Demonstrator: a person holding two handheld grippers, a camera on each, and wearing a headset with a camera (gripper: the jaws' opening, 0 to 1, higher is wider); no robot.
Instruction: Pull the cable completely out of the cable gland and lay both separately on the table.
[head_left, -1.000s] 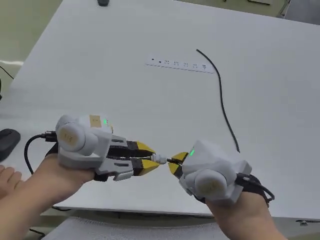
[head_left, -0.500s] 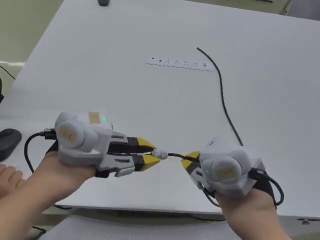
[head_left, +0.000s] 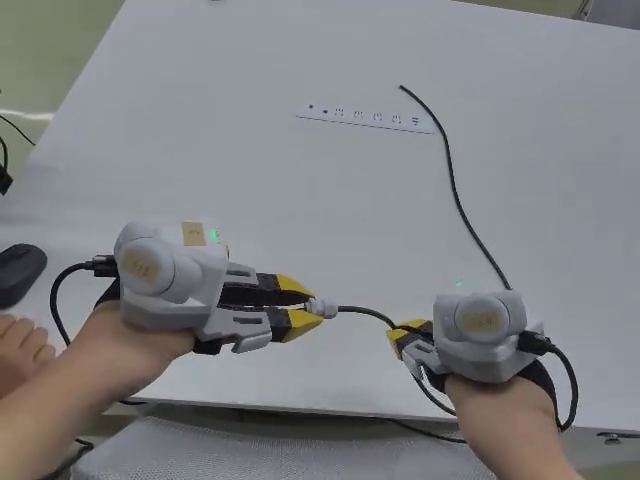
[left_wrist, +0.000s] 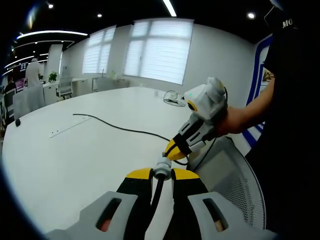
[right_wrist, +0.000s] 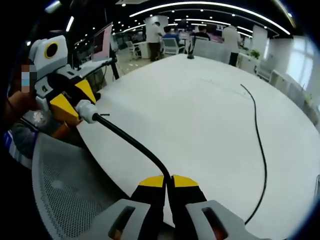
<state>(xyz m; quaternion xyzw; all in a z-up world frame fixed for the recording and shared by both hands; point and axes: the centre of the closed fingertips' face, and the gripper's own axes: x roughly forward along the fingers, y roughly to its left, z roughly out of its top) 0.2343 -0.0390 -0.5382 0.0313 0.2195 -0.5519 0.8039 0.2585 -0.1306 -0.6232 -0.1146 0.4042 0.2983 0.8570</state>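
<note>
Evidently both grippers were gripping something: the left gripper (head_left: 306, 306) had its jaws clenched on the white gland (head_left: 323, 308), and the right gripper (head_left: 398, 338) pinched the black cable (head_left: 365, 314) a little way off. They were held above the near edge of the table (head_left: 250, 170), near each other. The cable curved between them, its end not yet out of the gland. A power strip (head_left: 365, 117) lay farther back.

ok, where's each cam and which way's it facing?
Head view: headset, down at the table; both forearms, left gripper, right gripper.
Left gripper view: on left gripper, toward cable gland and right gripper; own fingers, an arm.
Right gripper view: on right gripper, along the cable to left gripper; own fingers.
All three share cable gland and cable.
</note>
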